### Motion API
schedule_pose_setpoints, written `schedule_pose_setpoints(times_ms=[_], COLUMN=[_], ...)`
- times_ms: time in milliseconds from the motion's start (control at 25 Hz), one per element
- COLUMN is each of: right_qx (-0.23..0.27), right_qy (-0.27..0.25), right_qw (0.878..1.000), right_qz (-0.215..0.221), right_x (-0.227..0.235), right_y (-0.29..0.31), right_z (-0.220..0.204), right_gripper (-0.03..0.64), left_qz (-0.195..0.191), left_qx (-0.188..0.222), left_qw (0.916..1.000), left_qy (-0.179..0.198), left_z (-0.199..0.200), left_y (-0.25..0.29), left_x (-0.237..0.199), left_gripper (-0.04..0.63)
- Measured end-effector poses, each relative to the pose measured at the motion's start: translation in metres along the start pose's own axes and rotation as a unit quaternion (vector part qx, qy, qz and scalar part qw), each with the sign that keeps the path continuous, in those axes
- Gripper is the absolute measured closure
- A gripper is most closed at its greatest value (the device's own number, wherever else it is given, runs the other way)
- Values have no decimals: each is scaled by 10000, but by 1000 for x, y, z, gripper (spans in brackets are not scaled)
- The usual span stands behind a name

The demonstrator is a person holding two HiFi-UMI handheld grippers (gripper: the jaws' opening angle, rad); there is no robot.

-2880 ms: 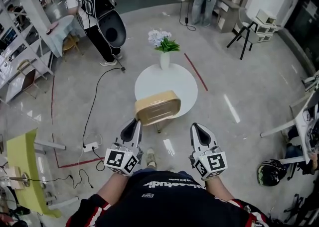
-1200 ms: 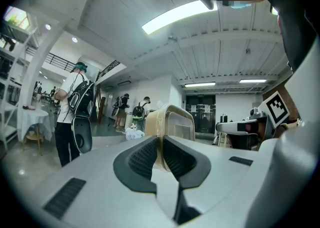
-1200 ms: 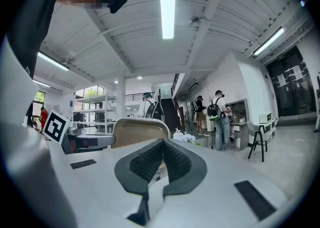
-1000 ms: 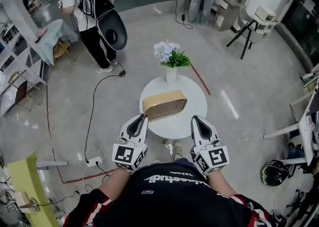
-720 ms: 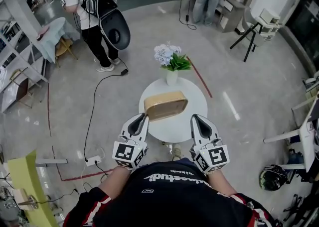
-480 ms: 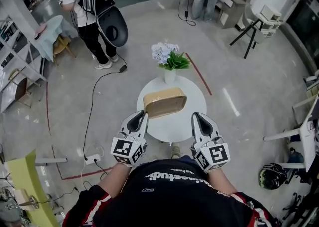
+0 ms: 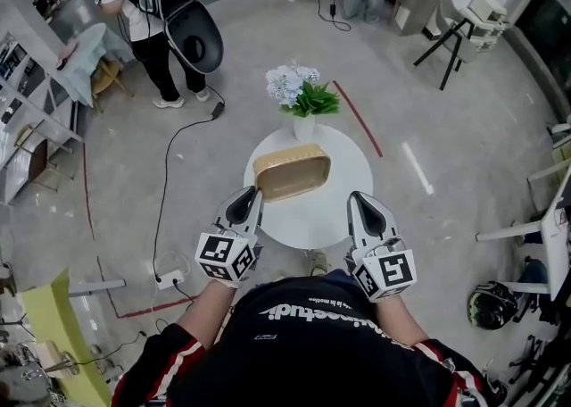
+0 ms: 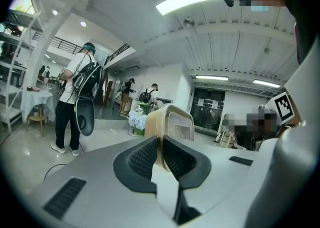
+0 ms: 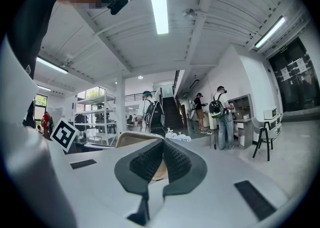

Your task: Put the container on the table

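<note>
**Head view.** Tan container [image 7: 292,172], oblong with rounded corners, over the round white table [image 7: 348,173]; contact with the tabletop not discernible. Pinched at its near left corner by the left gripper [image 7: 253,195]. Right gripper [image 7: 360,201] just right of the container, apart from it, over the table's near right rim. Vase of flowers [image 7: 302,97] at the table's far edge. Person with a backpack [image 7: 152,4] on the floor beyond, well apart.

**Left gripper view.** Jaws drawn narrow, clamped on the container's [image 8: 172,124] thin edge; body of the container rising beyond the pads [image 8: 145,156]. Flowers behind it, to the left.

**Right gripper view.** Jaws pressed together, nothing between them. Container's rim [image 9: 131,138] showing behind the left jaw.
</note>
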State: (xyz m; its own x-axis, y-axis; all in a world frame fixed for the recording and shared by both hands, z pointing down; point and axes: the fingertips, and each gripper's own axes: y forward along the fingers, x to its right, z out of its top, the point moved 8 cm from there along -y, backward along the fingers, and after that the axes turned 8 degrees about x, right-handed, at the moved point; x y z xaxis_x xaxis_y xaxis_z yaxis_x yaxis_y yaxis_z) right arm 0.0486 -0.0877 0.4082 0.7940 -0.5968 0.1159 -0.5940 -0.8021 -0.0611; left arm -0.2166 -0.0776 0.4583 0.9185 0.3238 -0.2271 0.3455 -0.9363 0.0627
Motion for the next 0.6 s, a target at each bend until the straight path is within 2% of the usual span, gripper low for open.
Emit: schedule_pose_setpoints(times_ms=[600], right_qx=[-100], right_qy=[67], right_qw=[9998], right_qz=[-146], right_x=[10], right_y=[3], right_z=[-11], right_gripper=[618], left_qz=[72], left_qx=[-331], left_qw=[9961], left_qy=[-814], left_z=[-30], left_y=[29], left_x=[-24], left_gripper=[546])
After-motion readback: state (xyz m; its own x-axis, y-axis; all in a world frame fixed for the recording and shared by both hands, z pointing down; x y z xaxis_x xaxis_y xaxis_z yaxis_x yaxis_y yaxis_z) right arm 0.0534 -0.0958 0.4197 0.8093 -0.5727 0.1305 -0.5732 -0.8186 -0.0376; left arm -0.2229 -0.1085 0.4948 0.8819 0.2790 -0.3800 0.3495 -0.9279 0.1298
